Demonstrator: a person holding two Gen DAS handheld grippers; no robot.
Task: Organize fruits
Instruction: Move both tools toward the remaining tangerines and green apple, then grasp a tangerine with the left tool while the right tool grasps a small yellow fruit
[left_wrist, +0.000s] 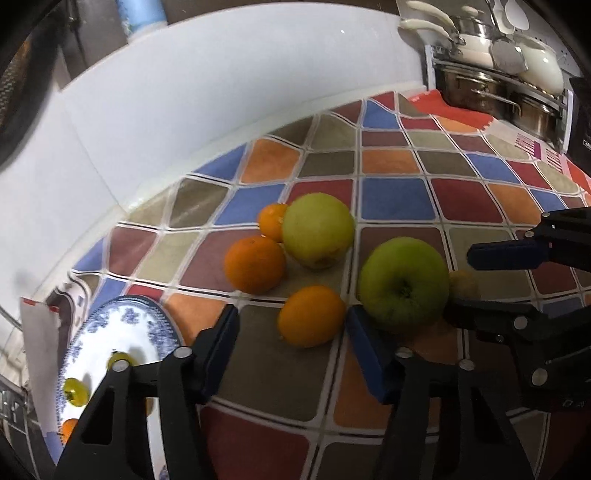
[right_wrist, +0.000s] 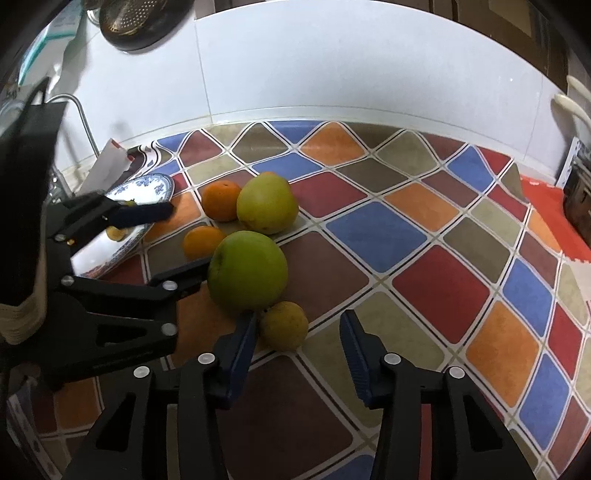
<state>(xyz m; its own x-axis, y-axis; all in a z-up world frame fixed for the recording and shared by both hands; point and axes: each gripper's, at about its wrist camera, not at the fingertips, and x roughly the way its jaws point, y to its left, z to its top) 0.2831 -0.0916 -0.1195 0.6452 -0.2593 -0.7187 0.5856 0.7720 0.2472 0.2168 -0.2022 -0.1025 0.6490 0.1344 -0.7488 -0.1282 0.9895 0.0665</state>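
On the chequered cloth lie a green apple (left_wrist: 404, 282) (right_wrist: 247, 271), a yellow-green apple (left_wrist: 317, 230) (right_wrist: 266, 204), three oranges (left_wrist: 255, 264) and a small yellowish fruit (right_wrist: 283, 325). My left gripper (left_wrist: 291, 325) is open, with the nearest orange (left_wrist: 311, 315) between its fingers, untouched. My right gripper (right_wrist: 298, 330) is open around the small yellowish fruit, beside the green apple; it also shows in the left wrist view (left_wrist: 480, 284). A blue-patterned plate (left_wrist: 122, 332) (right_wrist: 147, 186) at the left holds small yellow fruits (left_wrist: 75, 391).
A white tiled wall (right_wrist: 332, 66) backs the counter. Pots and pans on a rack (left_wrist: 509, 74) stand at the far right. A white card (right_wrist: 109, 162) leans behind the plate, and a sink tap (right_wrist: 74, 107) is at the left.
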